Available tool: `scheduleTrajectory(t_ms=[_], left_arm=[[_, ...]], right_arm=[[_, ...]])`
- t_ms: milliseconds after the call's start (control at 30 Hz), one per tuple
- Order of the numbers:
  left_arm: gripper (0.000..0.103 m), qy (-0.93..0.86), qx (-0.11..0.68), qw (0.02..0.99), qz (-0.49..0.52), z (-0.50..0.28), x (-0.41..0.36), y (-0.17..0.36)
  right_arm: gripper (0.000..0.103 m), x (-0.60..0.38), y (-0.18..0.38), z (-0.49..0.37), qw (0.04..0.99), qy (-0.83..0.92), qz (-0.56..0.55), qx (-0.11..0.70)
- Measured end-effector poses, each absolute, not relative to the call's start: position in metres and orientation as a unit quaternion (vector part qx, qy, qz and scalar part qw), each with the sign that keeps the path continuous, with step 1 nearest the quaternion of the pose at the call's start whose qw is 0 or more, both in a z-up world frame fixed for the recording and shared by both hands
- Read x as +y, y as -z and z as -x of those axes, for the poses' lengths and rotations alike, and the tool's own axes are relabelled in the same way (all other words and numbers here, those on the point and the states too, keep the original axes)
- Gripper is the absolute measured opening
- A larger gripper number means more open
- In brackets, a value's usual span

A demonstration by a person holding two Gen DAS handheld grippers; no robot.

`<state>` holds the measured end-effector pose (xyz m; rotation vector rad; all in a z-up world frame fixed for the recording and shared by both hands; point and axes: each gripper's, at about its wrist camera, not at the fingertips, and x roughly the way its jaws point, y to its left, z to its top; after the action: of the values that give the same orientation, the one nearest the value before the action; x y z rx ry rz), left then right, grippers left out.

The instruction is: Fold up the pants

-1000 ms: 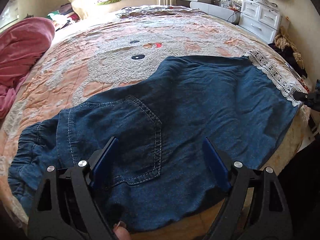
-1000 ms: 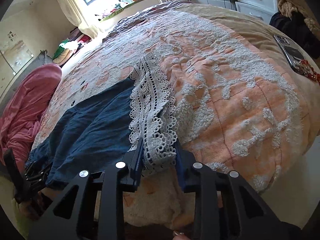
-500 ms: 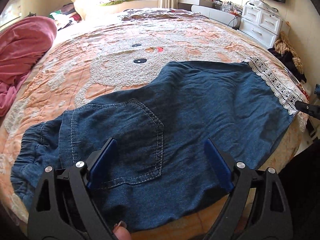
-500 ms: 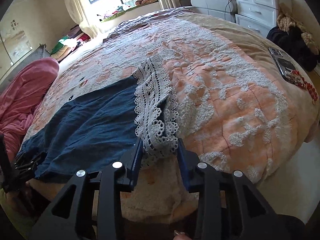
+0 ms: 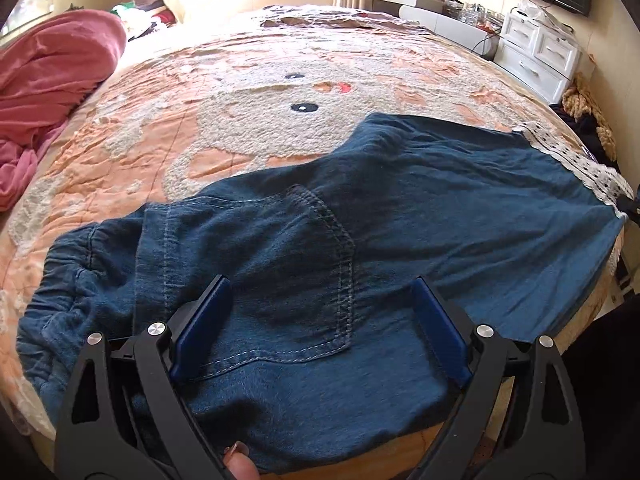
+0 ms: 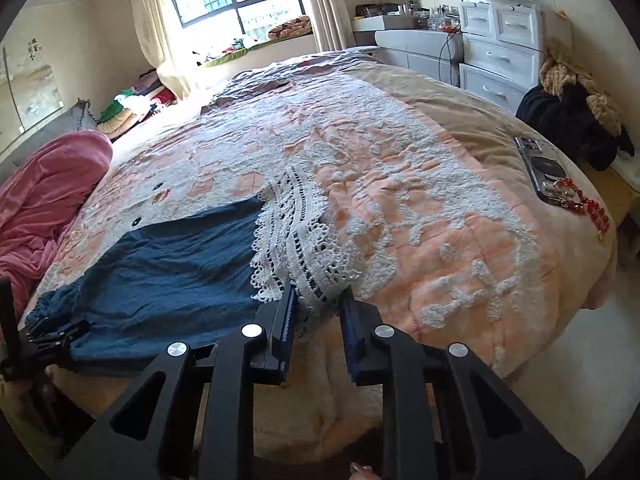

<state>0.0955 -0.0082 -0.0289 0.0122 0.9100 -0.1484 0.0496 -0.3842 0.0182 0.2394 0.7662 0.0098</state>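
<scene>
Since the pants are only pinched at one end, here's what worries me:

pants (image 5: 400, 220): denim, spread flat near the front edge of the bed (image 6: 460, 208), back pocket up.
right gripper (image 6: 318, 304): jaws narrow, clamped on the lace hem (image 6: 304, 236); lace is thin and holey, so a hard tug could slip or snag it.
left gripper (image 5: 320, 320): jaws wide over the pocket, holding nothing; if it bites only the top layer, the fold goes crooked.
phone (image 6: 544, 172): well apart, probably safe.
</scene>
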Motion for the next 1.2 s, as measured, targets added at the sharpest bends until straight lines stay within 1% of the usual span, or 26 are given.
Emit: scheduleTrajectory(t_ms=[67,133,233,267,300,367,400,433,600,633,767,867,967,1067,1100,1133,1200], left_arm=[[0.084,0.070,0.443,0.894,-0.009,-0.096,-0.008,0.032],[0.084,0.067,0.446,0.892,-0.021,-0.097,-0.011,0.034],[0.085,0.068,0.448,0.891,-0.022,-0.098,-0.011,0.035],[0.085,0.069,0.448,0.891,-0.022,-0.098,-0.012,0.035],[0.086,0.069,0.448,0.891,-0.023,-0.098,-0.012,0.036],[0.087,0.070,0.448,0.891,-0.026,-0.098,-0.013,0.036],[0.088,0.070,0.448,0.891,-0.025,-0.098,-0.014,0.035],[0.088,0.071,0.447,0.891,-0.024,-0.098,-0.014,0.034],[0.090,0.078,0.439,0.895,-0.023,-0.097,-0.017,0.028],[0.090,0.082,0.435,0.896,-0.021,-0.096,-0.017,0.026],[0.090,0.103,0.408,0.907,-0.015,-0.090,-0.022,0.014],[0.091,0.117,0.390,0.913,-0.014,-0.086,-0.029,0.008],[0.092,0.132,0.377,0.917,-0.024,-0.082,-0.040,0.002],[0.093,0.150,0.374,0.915,-0.024,-0.079,-0.052,-0.004],[0.093,0.158,0.374,0.914,-0.020,-0.078,-0.056,-0.007],[0.093,0.166,0.372,0.913,-0.016,-0.077,-0.061,-0.010],[0.093,0.180,0.368,0.912,-0.016,-0.076,-0.070,-0.016]], right_arm=[[0.017,-0.390,-0.001,-0.057,0.903,-0.001,-0.134,0.407],[0.018,-0.387,0.016,-0.063,0.893,0.004,-0.122,0.433],[0.021,-0.388,0.021,-0.064,0.890,0.002,-0.123,0.438],[0.023,-0.390,0.020,-0.063,0.889,0.001,-0.131,0.438],[0.028,-0.391,0.021,-0.063,0.888,0.001,-0.136,0.440],[0.035,-0.395,0.022,-0.062,0.887,0.005,-0.146,0.439],[0.041,-0.397,0.022,-0.061,0.886,0.008,-0.151,0.438],[0.046,-0.400,0.021,-0.060,0.885,0.012,-0.158,0.437],[0.051,-0.406,0.014,-0.055,0.892,0.015,-0.172,0.419],[0.053,-0.406,0.012,-0.054,0.894,0.019,-0.170,0.413],[0.056,-0.409,0.005,-0.053,0.903,0.028,-0.168,0.394],[0.059,-0.412,-0.001,-0.052,0.910,0.032,-0.168,0.378],[0.065,-0.414,-0.005,-0.050,0.912,0.025,-0.182,0.367],[0.066,-0.411,-0.006,-0.048,0.913,0.018,-0.186,0.363],[0.069,-0.410,-0.007,-0.047,0.913,0.013,-0.186,0.363],[0.074,-0.408,-0.008,-0.046,0.913,0.007,-0.189,0.362],[0.076,-0.407,-0.009,-0.045,0.913,0.002,-0.194,0.360]])
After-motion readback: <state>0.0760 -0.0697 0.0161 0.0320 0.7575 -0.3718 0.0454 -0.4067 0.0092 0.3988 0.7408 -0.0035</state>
